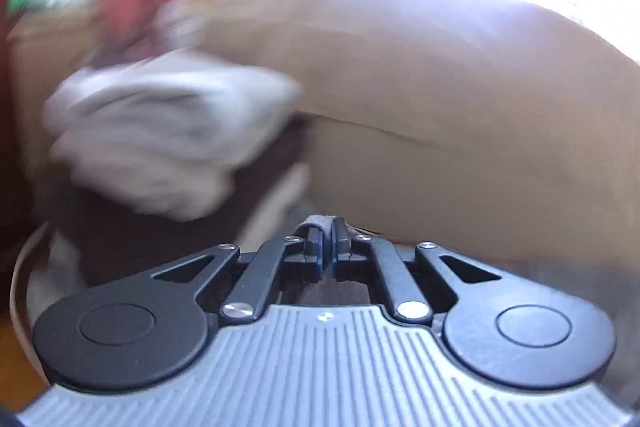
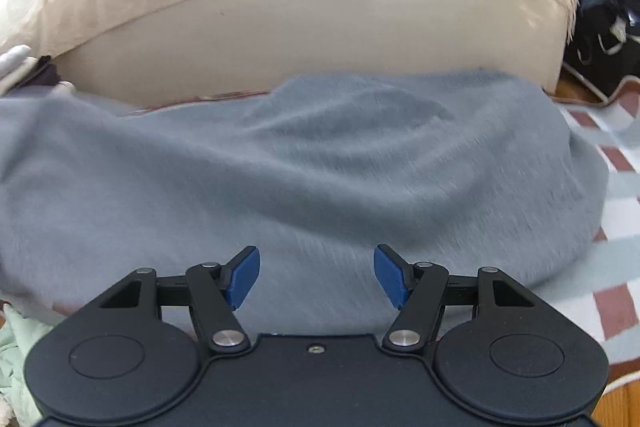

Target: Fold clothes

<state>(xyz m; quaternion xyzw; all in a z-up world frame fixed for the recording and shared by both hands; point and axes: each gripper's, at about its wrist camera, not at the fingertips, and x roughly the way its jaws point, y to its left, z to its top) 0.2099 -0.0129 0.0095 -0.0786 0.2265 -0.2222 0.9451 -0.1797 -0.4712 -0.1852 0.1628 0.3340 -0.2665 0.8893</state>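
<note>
The left gripper [image 1: 327, 227] is clamped on a small fold of grey cloth, presumably an edge of the grey garment [image 2: 280, 171], so that the edge can be carried over for a fold. The right gripper [image 2: 317, 275] is held wide, with nothing between its pads [image 2: 244, 277], poised just above the garment, probably to pin or take a second edge. The garment is spread on a checked cover [image 2: 616, 195] before a beige cushion [image 2: 280, 39]. A blurred white bundle [image 1: 160, 131] is seen in the left view.
</note>
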